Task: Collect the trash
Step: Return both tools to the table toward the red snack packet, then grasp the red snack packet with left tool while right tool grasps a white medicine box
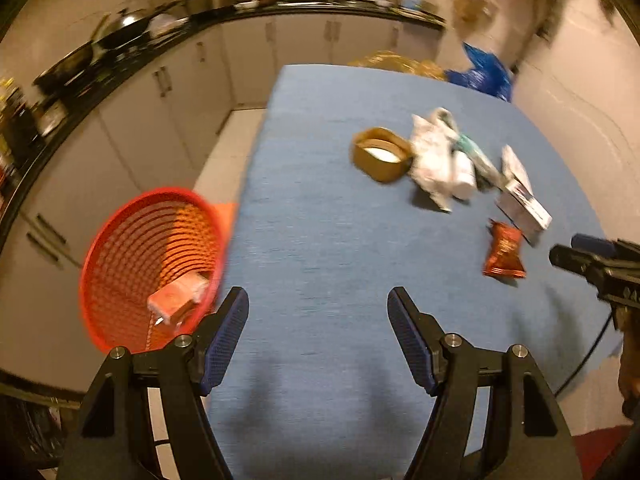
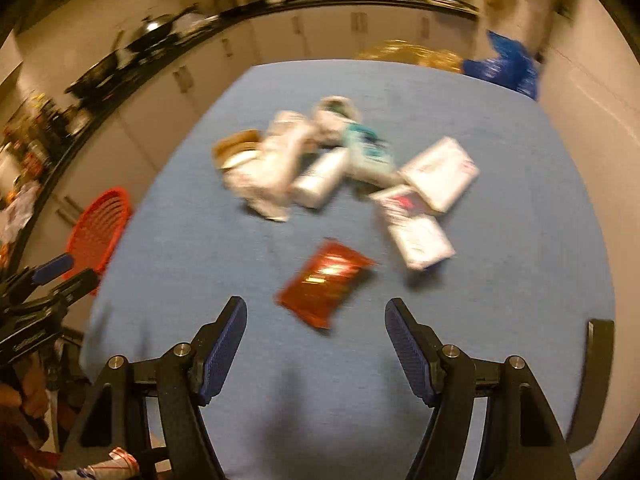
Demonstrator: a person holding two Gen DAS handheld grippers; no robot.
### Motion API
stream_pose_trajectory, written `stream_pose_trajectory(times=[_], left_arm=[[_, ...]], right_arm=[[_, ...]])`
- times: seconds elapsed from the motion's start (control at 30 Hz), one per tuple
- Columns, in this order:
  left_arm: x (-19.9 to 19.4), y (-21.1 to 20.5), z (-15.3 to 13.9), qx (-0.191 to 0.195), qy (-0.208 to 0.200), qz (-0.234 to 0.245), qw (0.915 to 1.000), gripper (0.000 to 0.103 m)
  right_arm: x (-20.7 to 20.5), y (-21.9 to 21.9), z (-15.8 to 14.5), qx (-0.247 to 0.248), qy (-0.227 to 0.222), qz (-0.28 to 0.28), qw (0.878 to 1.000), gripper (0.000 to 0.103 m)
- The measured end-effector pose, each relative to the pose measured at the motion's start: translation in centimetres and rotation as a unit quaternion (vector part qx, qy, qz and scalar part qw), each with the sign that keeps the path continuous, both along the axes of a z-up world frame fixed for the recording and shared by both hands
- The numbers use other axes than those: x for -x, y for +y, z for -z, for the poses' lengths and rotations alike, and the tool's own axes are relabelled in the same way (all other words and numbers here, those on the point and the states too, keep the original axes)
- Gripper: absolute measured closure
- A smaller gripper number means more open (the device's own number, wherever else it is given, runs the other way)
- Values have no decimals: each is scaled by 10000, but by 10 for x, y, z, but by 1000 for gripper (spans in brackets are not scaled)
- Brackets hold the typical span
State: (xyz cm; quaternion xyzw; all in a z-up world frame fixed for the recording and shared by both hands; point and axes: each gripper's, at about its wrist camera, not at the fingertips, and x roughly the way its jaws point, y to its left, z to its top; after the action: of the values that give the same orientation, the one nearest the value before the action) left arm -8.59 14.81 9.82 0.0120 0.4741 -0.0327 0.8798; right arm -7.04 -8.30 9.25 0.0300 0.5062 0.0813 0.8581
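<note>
A red mesh basket point(image 1: 148, 264) stands beside the blue table's left edge with a pink box point(image 1: 176, 298) inside; it also shows in the right wrist view point(image 2: 98, 230). Trash lies on the table point(image 1: 320, 240): a red snack packet point(image 1: 505, 254) point(image 2: 326, 282), a brown tape roll point(image 1: 382, 154), crumpled white wrappers point(image 1: 434, 160) point(image 2: 272, 168), a white bottle point(image 2: 320, 178), a teal pack point(image 2: 368, 148) and white boxes point(image 2: 420, 236) point(image 1: 522, 196). My left gripper point(image 1: 318, 312) is open and empty over the table's near left part. My right gripper point(image 2: 316, 320) is open and empty, just short of the red packet.
A kitchen counter point(image 1: 120, 52) with pans and bottles curves along the left and back. A blue plastic bag point(image 1: 484, 72) and a yellowish bag point(image 1: 396, 62) sit beyond the table's far edge. A dark chair back point(image 2: 596, 376) stands at the table's right.
</note>
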Motion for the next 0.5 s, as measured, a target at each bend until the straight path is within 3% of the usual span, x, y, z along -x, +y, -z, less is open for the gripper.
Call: stream_pose_trajectory(times=[0.27, 0.5], left_arm=[[-3, -57, 1, -72, 67, 510, 9986, 32], [-5, -75, 2, -159, 181, 641, 9976, 32]], right_arm=[[-13, -52, 20, 292, 66, 55, 9995, 33], [-53, -50, 26, 137, 81, -350, 9993, 36]])
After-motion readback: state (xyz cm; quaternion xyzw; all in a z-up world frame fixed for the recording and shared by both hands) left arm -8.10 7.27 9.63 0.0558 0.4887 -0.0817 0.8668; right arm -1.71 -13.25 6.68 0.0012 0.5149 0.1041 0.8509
